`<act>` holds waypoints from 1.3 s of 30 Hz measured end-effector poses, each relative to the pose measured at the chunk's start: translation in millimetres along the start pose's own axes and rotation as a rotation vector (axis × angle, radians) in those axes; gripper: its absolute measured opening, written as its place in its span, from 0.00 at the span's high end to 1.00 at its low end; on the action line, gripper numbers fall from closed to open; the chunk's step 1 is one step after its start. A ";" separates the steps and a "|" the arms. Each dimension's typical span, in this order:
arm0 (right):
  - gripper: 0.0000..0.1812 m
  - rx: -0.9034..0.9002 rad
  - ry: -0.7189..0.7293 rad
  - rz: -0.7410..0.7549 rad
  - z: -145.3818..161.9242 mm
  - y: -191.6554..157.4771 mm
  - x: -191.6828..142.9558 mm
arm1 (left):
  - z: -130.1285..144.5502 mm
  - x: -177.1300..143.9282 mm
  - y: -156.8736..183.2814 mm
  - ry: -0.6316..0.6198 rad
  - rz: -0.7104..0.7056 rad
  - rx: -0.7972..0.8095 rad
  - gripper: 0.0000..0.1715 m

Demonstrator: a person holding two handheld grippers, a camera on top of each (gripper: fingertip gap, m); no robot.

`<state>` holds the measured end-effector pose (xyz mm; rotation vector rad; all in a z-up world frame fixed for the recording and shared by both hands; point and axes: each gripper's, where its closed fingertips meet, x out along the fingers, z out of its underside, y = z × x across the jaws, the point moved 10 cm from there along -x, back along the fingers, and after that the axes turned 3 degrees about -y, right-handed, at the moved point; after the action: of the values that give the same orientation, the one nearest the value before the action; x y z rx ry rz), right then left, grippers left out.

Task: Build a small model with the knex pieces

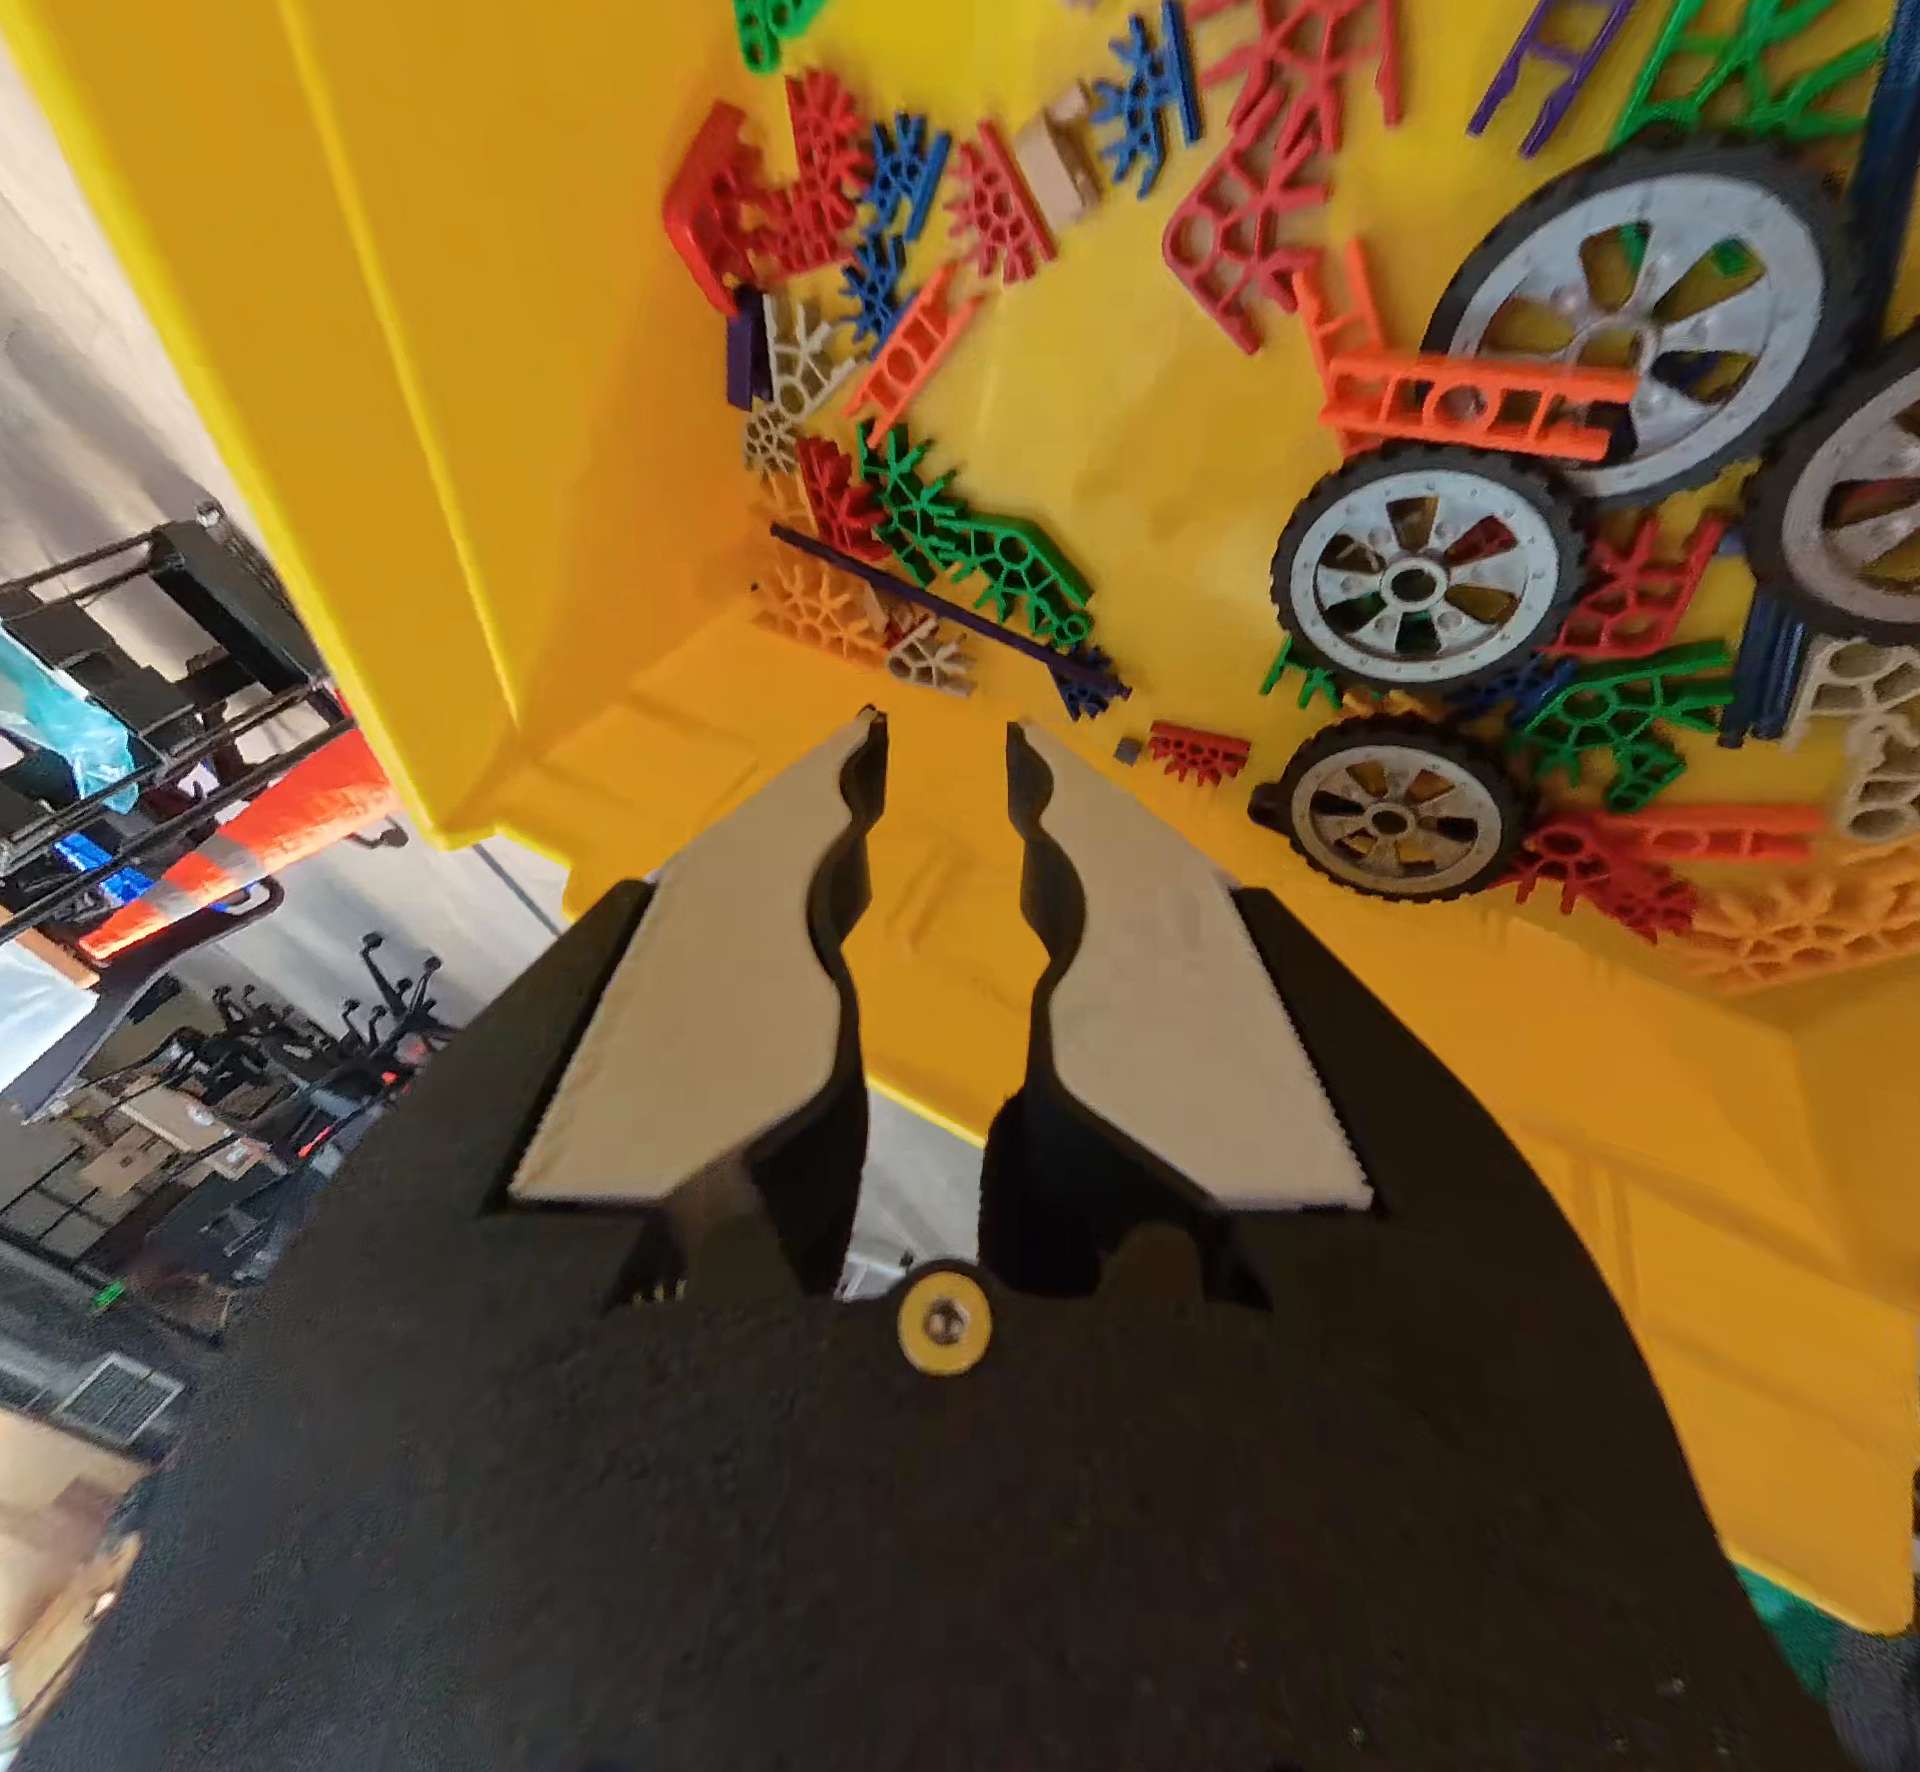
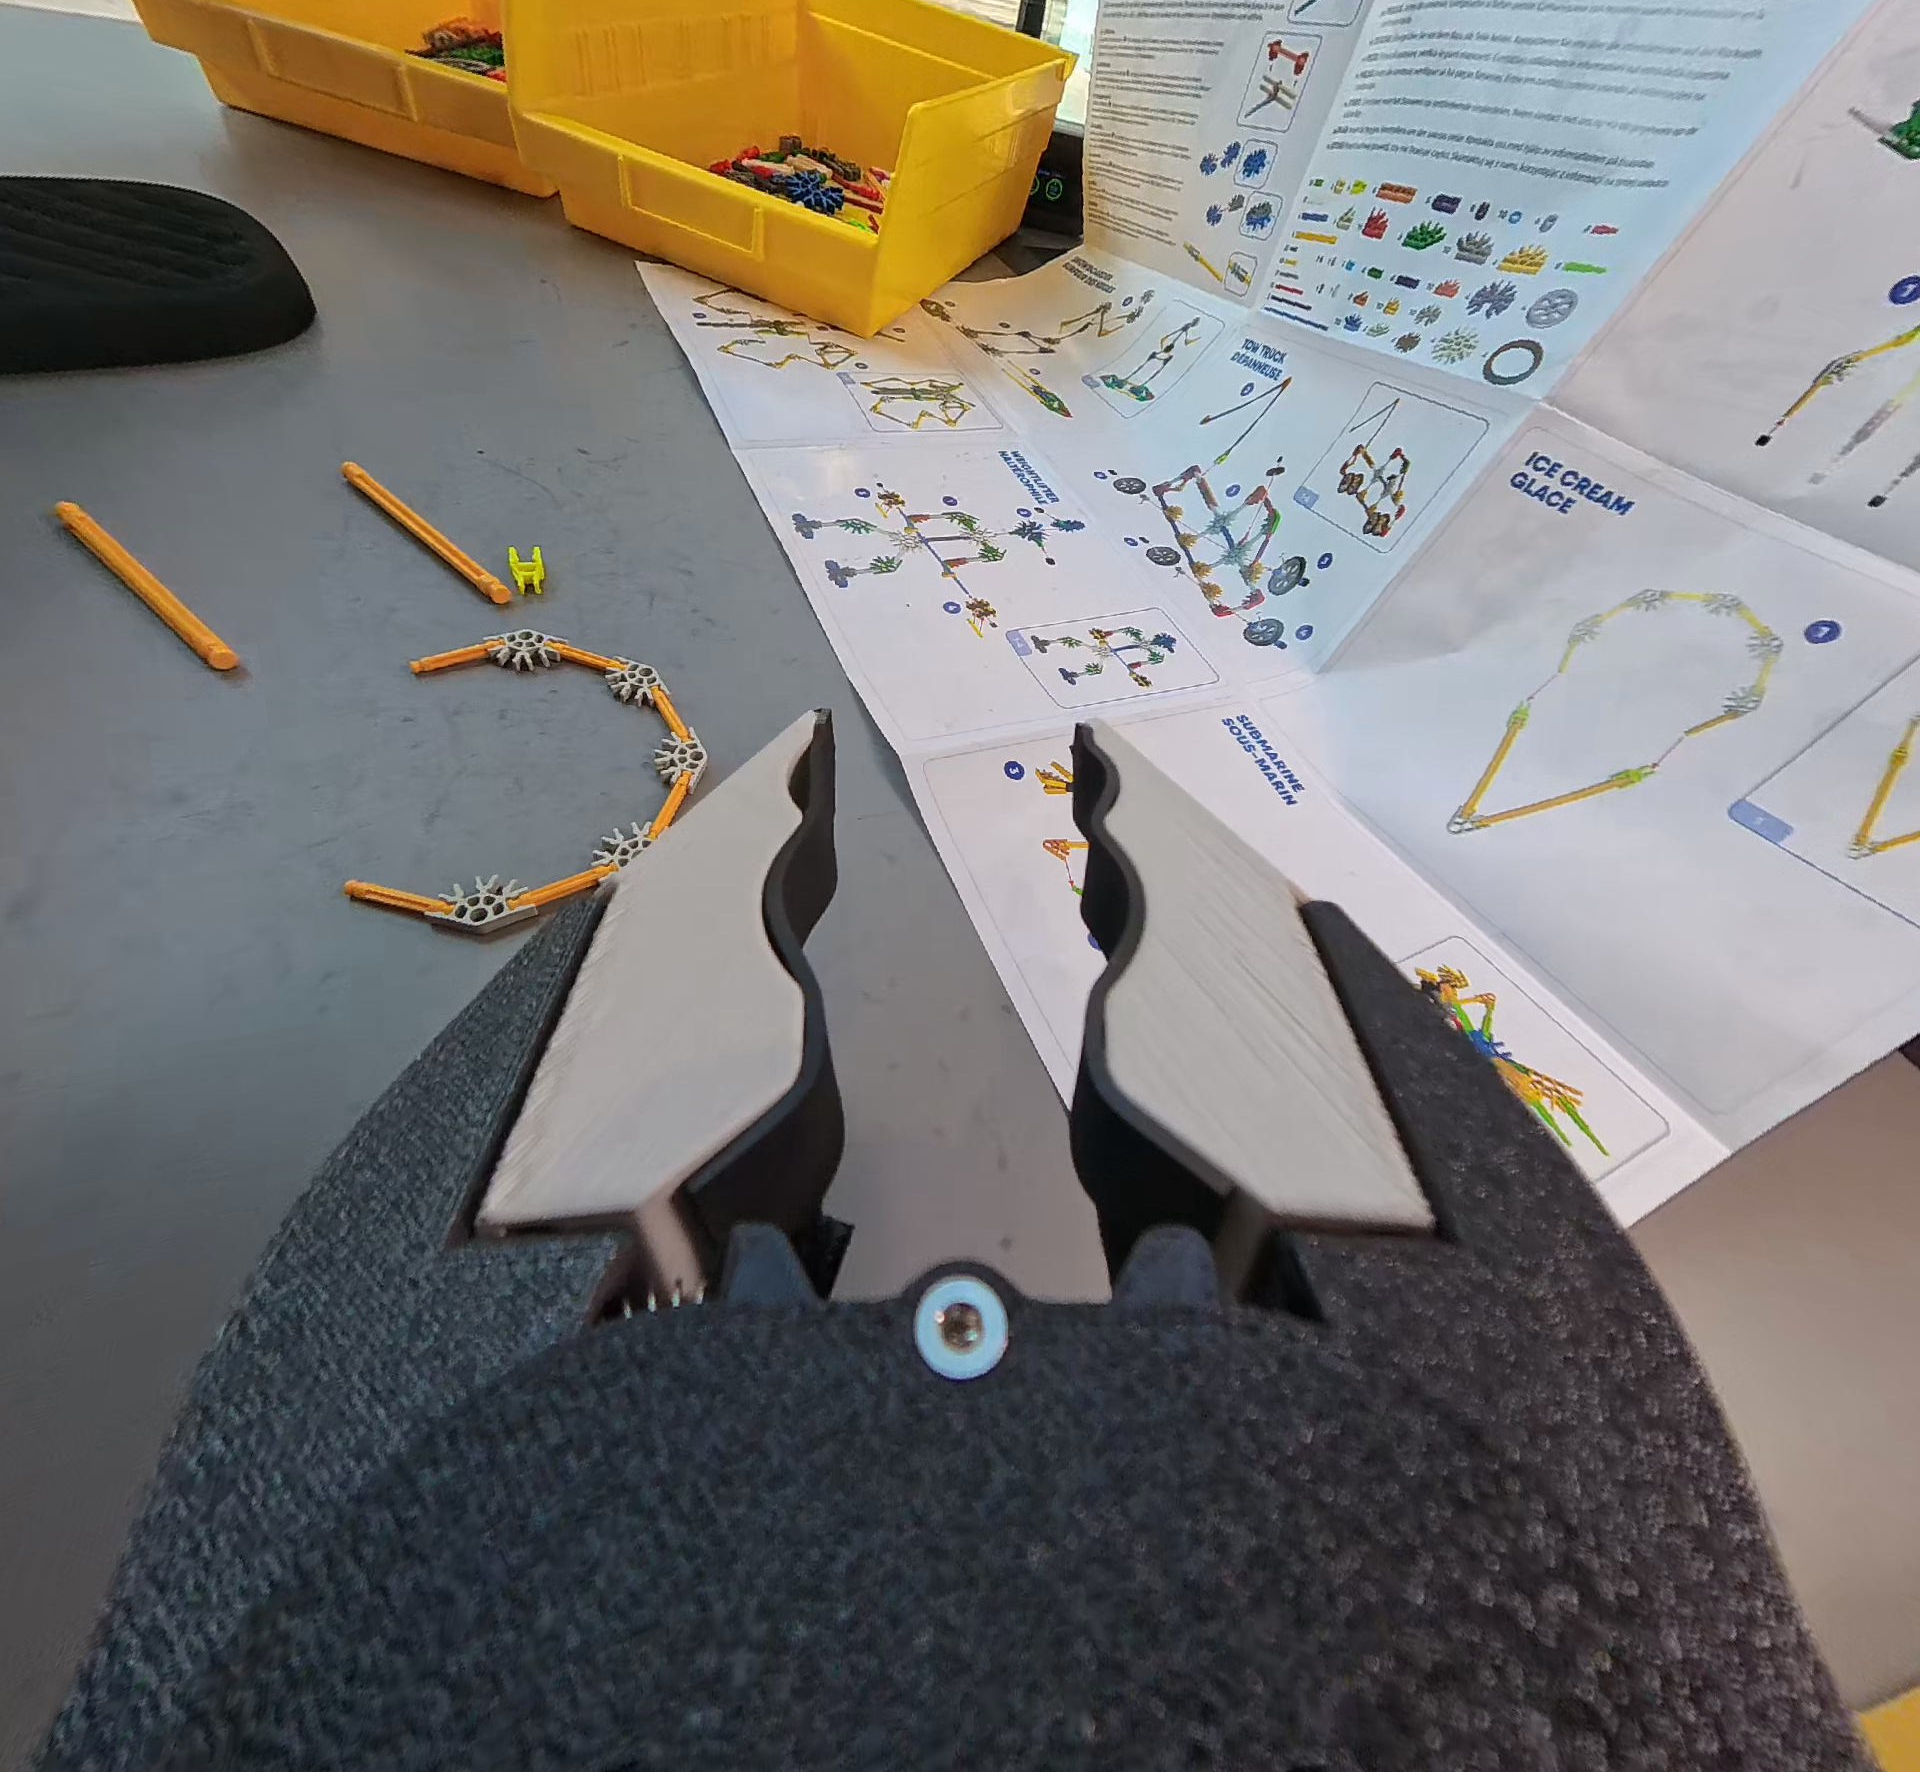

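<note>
Two loose orange plastic rods (image 2: 145,584) lie left on our grey table (image 2: 312,1047) — beside them an arc of orange rods and grey snowflake connectors (image 2: 582,766), unclosed. Our right gripper (image 2: 951,730) hangs spread and empty just beside it; left gripper (image 1: 945,730) — spread, empty — inside a yellow plastic bin (image 1: 364,268) of parts.

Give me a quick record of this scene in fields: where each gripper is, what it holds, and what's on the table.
left gripper: jaws open, empty, inside a yellow bin, pointing at mixed construction pieces and wheels
right gripper: jaws open, empty, above the grey table
nearest to right gripper: curved chain of orange rods and grey connectors
loose parts: two orange rods, small yellow clip
paper: unfolded instruction sheet
</note>
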<state>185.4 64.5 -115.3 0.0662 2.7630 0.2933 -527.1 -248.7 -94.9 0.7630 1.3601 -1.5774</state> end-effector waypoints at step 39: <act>0.76 -0.032 0.022 -0.024 -6.8 -9.8 0.3 | -42.1 -204.3 208.2 1.213 0.635 0.442 0.94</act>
<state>182.7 53.6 -111.3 0.0213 2.7780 0.3336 -258.2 -161.0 -12.0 2.3948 1.2679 -0.8305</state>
